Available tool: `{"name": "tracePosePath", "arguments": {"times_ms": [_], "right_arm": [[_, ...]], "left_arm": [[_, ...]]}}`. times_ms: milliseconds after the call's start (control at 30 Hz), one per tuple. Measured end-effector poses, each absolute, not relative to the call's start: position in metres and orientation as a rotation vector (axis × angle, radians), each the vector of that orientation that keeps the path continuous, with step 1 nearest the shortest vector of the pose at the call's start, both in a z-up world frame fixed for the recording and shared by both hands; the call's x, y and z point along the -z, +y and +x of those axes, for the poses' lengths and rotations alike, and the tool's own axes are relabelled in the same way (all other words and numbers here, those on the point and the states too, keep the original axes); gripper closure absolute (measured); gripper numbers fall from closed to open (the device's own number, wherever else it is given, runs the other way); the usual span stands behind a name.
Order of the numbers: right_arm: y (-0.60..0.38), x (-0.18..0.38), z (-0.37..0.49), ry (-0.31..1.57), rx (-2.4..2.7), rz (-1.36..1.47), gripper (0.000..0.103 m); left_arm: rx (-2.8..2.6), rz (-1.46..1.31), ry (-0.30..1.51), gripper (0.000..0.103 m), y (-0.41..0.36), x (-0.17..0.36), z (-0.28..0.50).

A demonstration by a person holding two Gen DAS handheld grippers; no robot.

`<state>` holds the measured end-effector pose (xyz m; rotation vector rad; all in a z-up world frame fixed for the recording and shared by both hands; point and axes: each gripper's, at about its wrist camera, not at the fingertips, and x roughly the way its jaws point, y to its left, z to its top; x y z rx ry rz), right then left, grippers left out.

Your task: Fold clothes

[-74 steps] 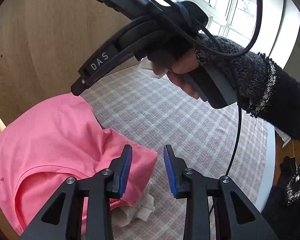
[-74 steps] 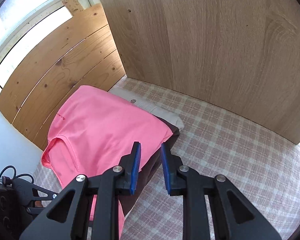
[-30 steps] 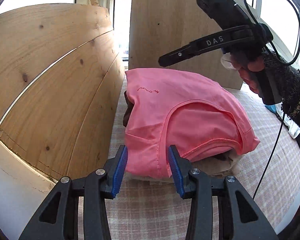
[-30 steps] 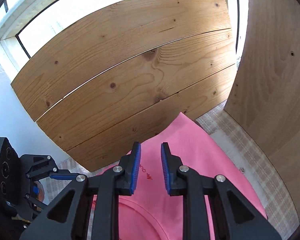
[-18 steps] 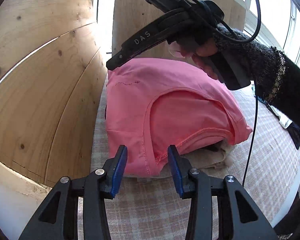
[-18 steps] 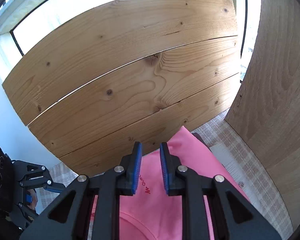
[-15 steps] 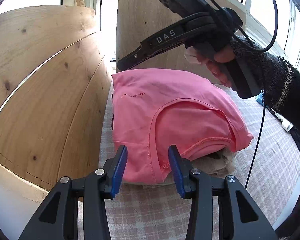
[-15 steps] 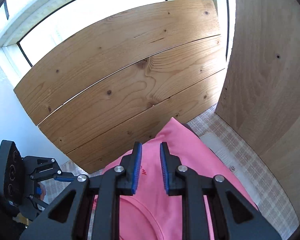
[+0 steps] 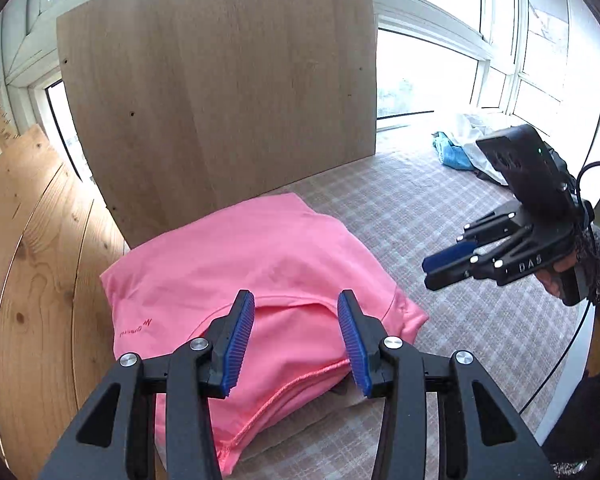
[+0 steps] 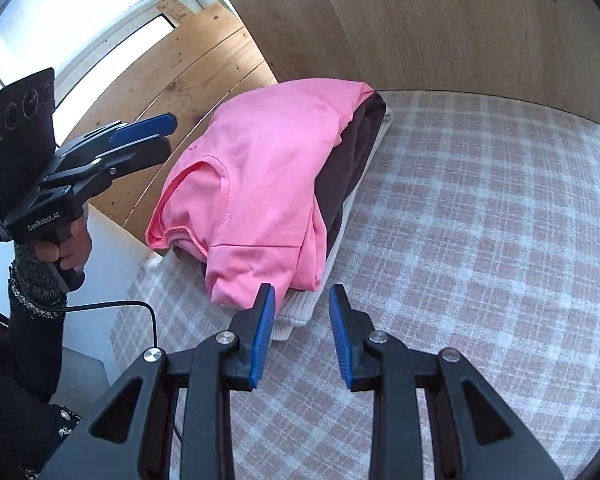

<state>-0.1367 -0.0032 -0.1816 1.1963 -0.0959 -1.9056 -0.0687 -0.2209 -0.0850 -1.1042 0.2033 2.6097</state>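
On checked cloth (image 10: pixel 480 208), smooth pink top (image 10: pixel 260 168) (folded)

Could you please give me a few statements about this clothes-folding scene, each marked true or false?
1. The folded pink shirt lies on top of the pile. True.
2. A dark brown garment sits directly under the pink shirt. True.
3. The left gripper is clamped on the pink shirt. False: its blue pads stand apart above the shirt, holding nothing.
4. The pile rests on a bare wooden tabletop. False: it rests on a pink-and-white checked cloth.
5. The right gripper holds nothing. True: its jaws are opening, with only checked cloth seen between them.
6. A loose heap of blue and white clothes lies near the window. True.
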Motion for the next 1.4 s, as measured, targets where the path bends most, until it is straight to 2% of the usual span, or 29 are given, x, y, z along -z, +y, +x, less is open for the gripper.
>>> {"name": "tracePosePath", "arguments": {"times_ms": [67,133,200,367,500,667,800,867,933,1000,1100,1167,1200,1267,1300,1333,1400], "right_arm": [[-0.009,0.175,-0.13,-0.104,1.929,1.1,0.075],[-0.026,0.178,-0.126,0.053,1.934,1.077,0.075],[-0.037,0.197,-0.129,0.349,2.007,1.196,0.075],[-0.003,0.17,-0.131,0.112,2.02,1.148,0.075],[-0.028,0.157,-0.109,0.163,1.937,1.071,0.072],[-0.058,0.178,-0.084,0.309,1.841,1.073,0.072],[-0.046,0.199,-0.095,0.404,1.888,1.271,0.072],[-0.032,0.178,-0.098,0.243,1.933,1.245,0.071],[-0.028,0.154,-0.1,0.157,2.01,1.167,0.049],[-0.041,0.133,-0.106,0.152,2.088,1.048,0.035],[-0.072,0.108,-0.13,0.184,2.142,0.906,0.033],[-0.086,0.102,-0.165,0.137,2.126,0.955,0.033],[-0.09,0.102,-0.183,0.094,2.094,0.982,0.033],[-0.096,0.103,-0.217,0.043,2.057,1.043,0.049],[-0.1,0.108,-0.231,0.041,2.051,1.094,0.078],[-0.101,0.112,-0.243,0.038,2.041,1.128,0.097],[-0.106,0.121,-0.255,0.057,2.025,1.172,0.097]], "left_arm": [[-2.558,-1.114,0.187,0.061,-0.215,0.086,-0.095],[-2.527,-1.126,0.163,0.061,-0.21,0.093,-0.113],[-2.494,-1.169,0.151,0.061,-0.209,0.108,-0.122],[-2.534,-1.302,0.227,0.062,-0.218,0.132,-0.113],[-2.552,-1.212,0.118,0.062,-0.223,0.112,-0.068],[-2.517,-1.242,0.064,0.061,-0.219,0.118,-0.024],[-2.569,-1.269,-0.05,0.061,-0.237,0.124,-0.003],[-2.653,-1.277,-0.114,0.061,-0.256,0.121,0.007],[-2.716,-1.274,-0.193,0.06,-0.273,0.12,0.016],[-2.766,-1.273,-0.27,0.059,-0.288,0.12,0.024],[-2.776,-1.264,-0.352,0.058,-0.299,0.12,0.02],[-2.784,-1.244,-0.301,0.058,-0.295,0.116,0.008],[-2.789,-1.224,-0.268,0.058,-0.29,0.114,0.002],[-2.773,-1.186,-0.228,0.058,-0.277,0.106,-0.013],[-2.752,-1.159,-0.203,0.058,-0.265,0.103,-0.021],[-2.729,-1.125,-0.177,0.058,-0.252,0.1,-0.027],[-2.637,-1.066,-0.129,0.057,-0.223,0.099,-0.04]]}}
